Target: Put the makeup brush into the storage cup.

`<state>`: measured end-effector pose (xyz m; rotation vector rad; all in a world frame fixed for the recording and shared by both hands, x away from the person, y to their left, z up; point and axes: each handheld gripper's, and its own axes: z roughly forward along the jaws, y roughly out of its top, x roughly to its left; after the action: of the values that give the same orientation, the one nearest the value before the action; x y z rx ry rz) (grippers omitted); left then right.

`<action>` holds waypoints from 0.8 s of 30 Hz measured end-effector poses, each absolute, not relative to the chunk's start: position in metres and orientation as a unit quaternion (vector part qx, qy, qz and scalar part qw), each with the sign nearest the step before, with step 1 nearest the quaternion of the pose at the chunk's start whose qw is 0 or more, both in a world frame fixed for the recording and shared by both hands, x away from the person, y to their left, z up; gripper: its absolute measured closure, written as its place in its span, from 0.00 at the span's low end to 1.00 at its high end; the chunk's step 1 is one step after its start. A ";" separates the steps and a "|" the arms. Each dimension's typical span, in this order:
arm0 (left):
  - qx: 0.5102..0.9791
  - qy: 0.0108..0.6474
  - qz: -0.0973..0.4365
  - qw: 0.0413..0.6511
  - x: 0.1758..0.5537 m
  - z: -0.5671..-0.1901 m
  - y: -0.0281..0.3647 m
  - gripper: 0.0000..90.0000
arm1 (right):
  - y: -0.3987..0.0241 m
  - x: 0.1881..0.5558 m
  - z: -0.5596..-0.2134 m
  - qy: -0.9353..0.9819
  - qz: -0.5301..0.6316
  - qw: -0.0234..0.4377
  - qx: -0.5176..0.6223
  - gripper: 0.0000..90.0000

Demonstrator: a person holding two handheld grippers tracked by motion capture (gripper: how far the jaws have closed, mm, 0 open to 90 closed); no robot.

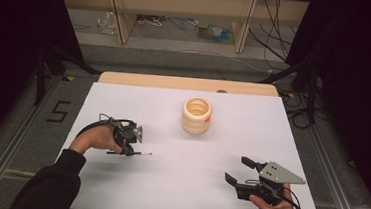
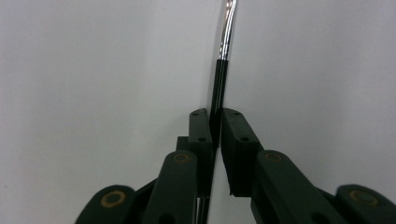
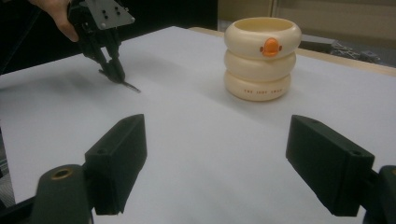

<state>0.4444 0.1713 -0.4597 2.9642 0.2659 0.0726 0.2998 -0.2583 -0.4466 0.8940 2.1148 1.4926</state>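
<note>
A person's left gripper (image 1: pixel 131 149) pinches a thin pen (image 1: pixel 137 154) against the white table (image 1: pixel 167 183), its black jaws closed tight on the dark barrel while the shiny metal end juts out beyond the pads (image 2: pixel 201 133). The pen lies flat on the sheet, so the gripper comes in low and nearly level, apparently to catch so slim a thing from both sides. The right gripper (image 1: pixel 242 172) waits well apart near the front edge, its jaws wide open on nothing, seemingly kept clear until needed. A cream ribbed holder (image 1: pixel 196 116) with an orange button stands upright toward the far side, its mouth open, a likely home for the pen.
</note>
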 end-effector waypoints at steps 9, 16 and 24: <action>0.993 0.081 0.031 0.079 0.442 -0.460 0.169 0.94 | -0.256 0.300 -0.448 0.748 0.548 0.190 0.322 0.24; 0.992 0.082 0.029 0.087 0.443 -0.460 0.172 0.95 | -0.257 0.301 -0.448 0.748 0.548 0.198 0.317 0.24; 0.989 0.095 0.017 0.108 0.446 -0.459 0.176 0.95 | -0.259 0.300 -0.447 0.753 0.539 0.186 0.329 0.24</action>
<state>0.4457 0.1758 -0.4589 2.9106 0.2791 0.0508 0.2998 -0.2593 -0.4471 0.9267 2.1205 1.5176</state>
